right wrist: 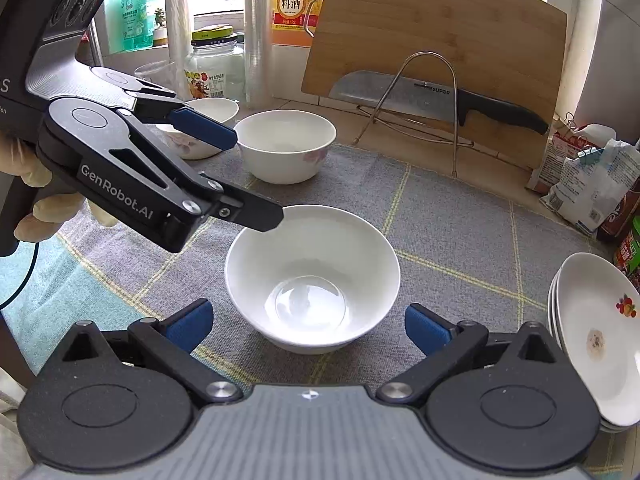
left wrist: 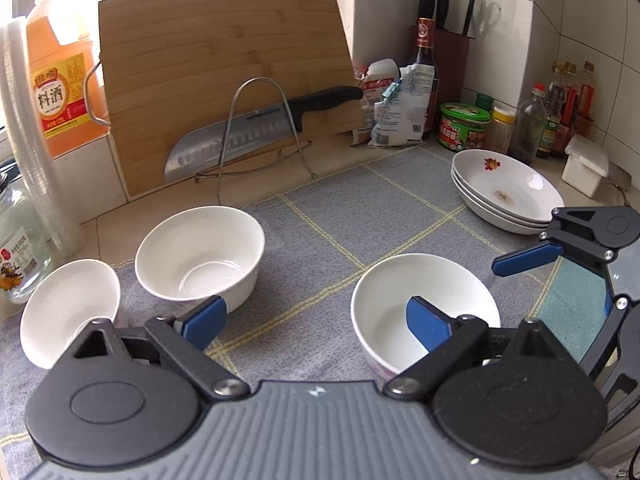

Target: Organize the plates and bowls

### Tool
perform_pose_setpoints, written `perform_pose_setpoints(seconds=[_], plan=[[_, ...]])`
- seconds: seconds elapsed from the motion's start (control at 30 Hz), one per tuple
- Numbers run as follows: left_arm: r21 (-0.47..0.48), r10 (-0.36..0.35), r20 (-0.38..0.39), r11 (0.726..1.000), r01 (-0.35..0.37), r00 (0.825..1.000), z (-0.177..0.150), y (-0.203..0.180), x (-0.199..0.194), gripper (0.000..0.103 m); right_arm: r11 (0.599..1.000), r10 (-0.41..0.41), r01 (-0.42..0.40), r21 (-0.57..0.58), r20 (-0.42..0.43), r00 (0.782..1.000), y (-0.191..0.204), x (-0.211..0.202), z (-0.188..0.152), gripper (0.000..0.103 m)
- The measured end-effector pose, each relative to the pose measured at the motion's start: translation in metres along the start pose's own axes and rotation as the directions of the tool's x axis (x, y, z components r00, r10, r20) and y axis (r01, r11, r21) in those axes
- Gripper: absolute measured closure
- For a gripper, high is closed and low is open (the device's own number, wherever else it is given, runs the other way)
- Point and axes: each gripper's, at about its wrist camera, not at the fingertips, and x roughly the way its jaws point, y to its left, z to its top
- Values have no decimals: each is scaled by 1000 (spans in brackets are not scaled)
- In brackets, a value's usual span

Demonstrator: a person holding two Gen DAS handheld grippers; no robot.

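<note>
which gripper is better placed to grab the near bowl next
Right. The right gripper is open, its fingers flanking the near bowl squarely. The left gripper is open too, but angled across the far rim.

Your left hand-held gripper (right wrist: 236, 176) is black metal with blue finger pads (right wrist: 204, 130), silver screws, white "GenRobot.AI" lettering on its arm, and a dark cable trailing behind its handle. Your right hand-held gripper (right wrist: 308, 326) matches, with a ribbed grey body and round black hubs.

The stacked plates (right wrist: 600, 344) run past the right-wrist view's edge.
</note>
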Motion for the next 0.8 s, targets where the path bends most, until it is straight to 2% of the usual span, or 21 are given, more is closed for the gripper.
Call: perform_pose_setpoints(seconds=[0.17,0.33,0.6,0.8], plan=[[-70,110,-9,991,-110,994,-16,19,-4,7,1000,4,-4,28,7,1000,-5,-2,7,0],[-94,189,6,978,-188,982,-28,31,-9,7,997,23,-23,79,5,1000,-9,0,18,0],[-147,212,27,968,-206,977,-28,37,-8,7,994,32,-31,102,-5,999,-9,7,45,0],[-159,275,25,950,-267,961,-27,33,5,7,994,97,-96,44,-25,995,-15,22,70,0]])
